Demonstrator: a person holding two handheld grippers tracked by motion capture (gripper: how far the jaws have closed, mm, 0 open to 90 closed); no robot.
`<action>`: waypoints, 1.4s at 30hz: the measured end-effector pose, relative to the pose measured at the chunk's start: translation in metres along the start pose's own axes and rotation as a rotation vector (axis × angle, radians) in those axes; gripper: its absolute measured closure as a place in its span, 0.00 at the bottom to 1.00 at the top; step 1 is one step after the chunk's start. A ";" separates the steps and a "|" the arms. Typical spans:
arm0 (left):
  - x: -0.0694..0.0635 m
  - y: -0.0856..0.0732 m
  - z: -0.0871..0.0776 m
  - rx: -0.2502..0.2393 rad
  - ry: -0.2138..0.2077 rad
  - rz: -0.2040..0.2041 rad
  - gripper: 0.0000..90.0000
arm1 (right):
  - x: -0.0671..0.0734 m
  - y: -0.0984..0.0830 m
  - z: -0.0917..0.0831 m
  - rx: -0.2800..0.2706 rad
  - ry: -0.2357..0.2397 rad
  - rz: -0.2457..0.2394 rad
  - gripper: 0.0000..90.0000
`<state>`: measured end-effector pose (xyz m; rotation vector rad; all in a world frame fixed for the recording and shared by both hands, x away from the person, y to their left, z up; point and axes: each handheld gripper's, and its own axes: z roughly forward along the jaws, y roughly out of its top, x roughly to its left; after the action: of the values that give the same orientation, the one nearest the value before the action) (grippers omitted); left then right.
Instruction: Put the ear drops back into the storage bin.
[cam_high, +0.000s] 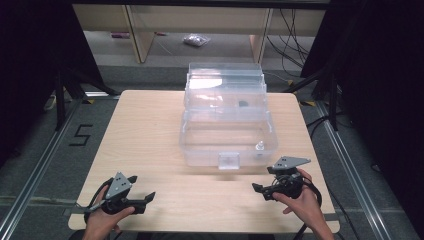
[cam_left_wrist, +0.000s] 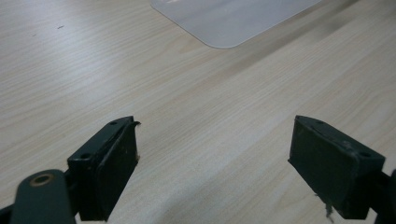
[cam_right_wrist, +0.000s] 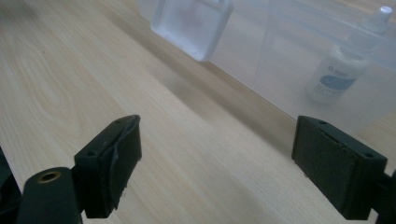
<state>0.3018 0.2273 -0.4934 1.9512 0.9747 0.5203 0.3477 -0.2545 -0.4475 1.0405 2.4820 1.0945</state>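
A clear plastic box (cam_high: 227, 131) stands open in the middle of the wooden table, its lid tipped back. A small white bottle (cam_high: 259, 146) stands inside at the front right, and a small dark item (cam_high: 243, 104) lies in the upper tray. My left gripper (cam_high: 141, 188) rests open near the front left edge, with bare wood between its jaws (cam_left_wrist: 217, 144). My right gripper (cam_high: 263, 179) is open in front of the box's right corner, holding nothing (cam_right_wrist: 215, 144). The right gripper view looks at the box's front latch (cam_right_wrist: 194, 25) and at the bottle (cam_right_wrist: 338, 74) through the wall.
The table (cam_high: 150, 135) has open wood left of the box and along the front. A rounded corner of the clear box (cam_left_wrist: 233, 18) shows at the top of the left gripper view. Black stands, cables and a shelf unit surround the table on the floor.
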 end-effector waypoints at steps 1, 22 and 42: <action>0.000 0.000 0.000 0.000 0.000 0.000 0.17 | 0.002 -0.002 0.000 0.005 0.003 0.043 0.19; 0.000 0.000 0.000 0.000 -0.001 -0.001 0.17 | -0.003 -0.020 0.001 0.021 -0.005 0.057 0.19; 0.000 0.000 0.000 -0.001 -0.002 0.001 0.17 | -0.003 -0.042 0.004 0.049 -0.020 0.073 0.19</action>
<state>0.3016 0.2270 -0.4932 1.9508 0.9723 0.5188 0.3305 -0.2737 -0.4805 1.1587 2.4847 1.0431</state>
